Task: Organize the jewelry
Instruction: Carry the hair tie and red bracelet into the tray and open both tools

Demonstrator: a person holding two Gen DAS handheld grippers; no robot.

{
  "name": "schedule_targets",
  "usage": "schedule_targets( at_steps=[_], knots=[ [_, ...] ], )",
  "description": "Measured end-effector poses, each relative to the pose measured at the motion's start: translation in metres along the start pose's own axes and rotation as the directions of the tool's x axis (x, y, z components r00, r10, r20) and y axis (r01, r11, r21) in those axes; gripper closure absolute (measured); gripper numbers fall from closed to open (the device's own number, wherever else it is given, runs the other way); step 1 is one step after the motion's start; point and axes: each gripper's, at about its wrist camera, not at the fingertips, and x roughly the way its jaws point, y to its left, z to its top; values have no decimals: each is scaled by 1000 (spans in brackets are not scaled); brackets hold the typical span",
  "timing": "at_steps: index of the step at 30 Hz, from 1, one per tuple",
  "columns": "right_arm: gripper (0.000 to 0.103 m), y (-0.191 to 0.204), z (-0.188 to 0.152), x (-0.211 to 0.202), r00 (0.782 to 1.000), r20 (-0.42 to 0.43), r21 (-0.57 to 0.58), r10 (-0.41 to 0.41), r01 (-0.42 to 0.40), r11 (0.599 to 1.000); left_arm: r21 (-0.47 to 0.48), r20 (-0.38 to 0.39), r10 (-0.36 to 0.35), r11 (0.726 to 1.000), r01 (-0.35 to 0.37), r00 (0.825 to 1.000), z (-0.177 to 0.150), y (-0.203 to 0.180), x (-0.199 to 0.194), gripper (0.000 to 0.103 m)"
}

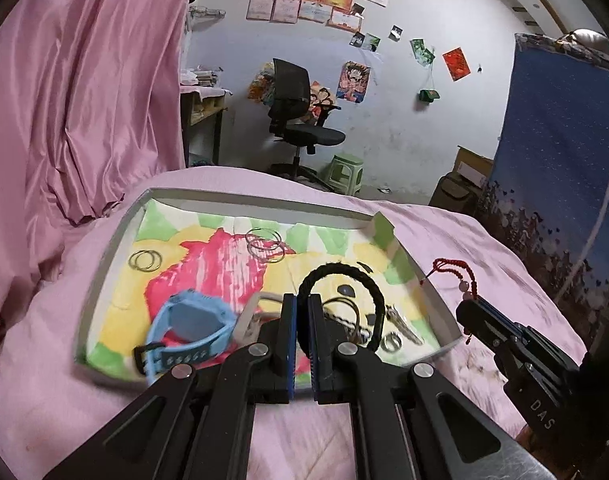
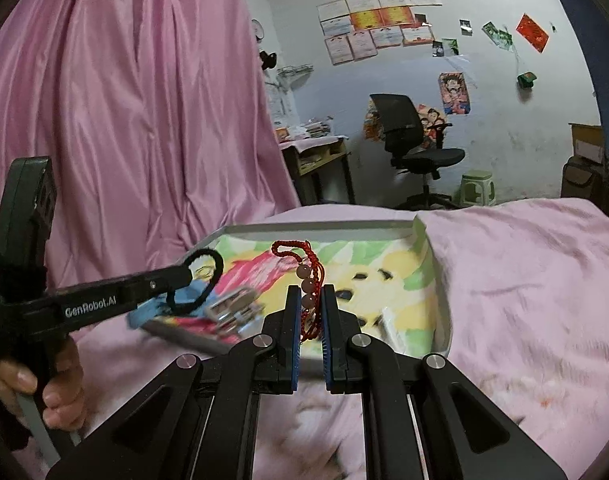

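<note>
Right wrist: red beaded bracelet in right claw, tray seemingly below

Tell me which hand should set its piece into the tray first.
Left, probably. Its fingers hold the black cord bracelet right over the tray; the right gripper holds the red bracelet out past the tray's rim.

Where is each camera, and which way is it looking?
Left wrist: sits on the left tongs, looking along them over the tray toward the far wall; they pinch a black braided bracelet; the right tongs show alongside.
Right wrist: sits on the right tongs, facing the same way; they pinch a red beaded bracelet; the left tongs and a hand show.
Shared: tray, both bracelets, office chair, pink bedding.
</note>
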Motion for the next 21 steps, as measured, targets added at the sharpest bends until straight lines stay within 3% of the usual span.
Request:
schedule_targets(
  at_steps=[12,21],
  knots=[
    [95,-36,2,54,995,-94,111,-38,48,993,-50,-119,-2,999,-4,993,6,-5,57,97],
    [95,-44,-7,70,986,-159,132,-48,69,989,-44,-146,9,999,-16,989,9,-12,73,97]
  ],
)
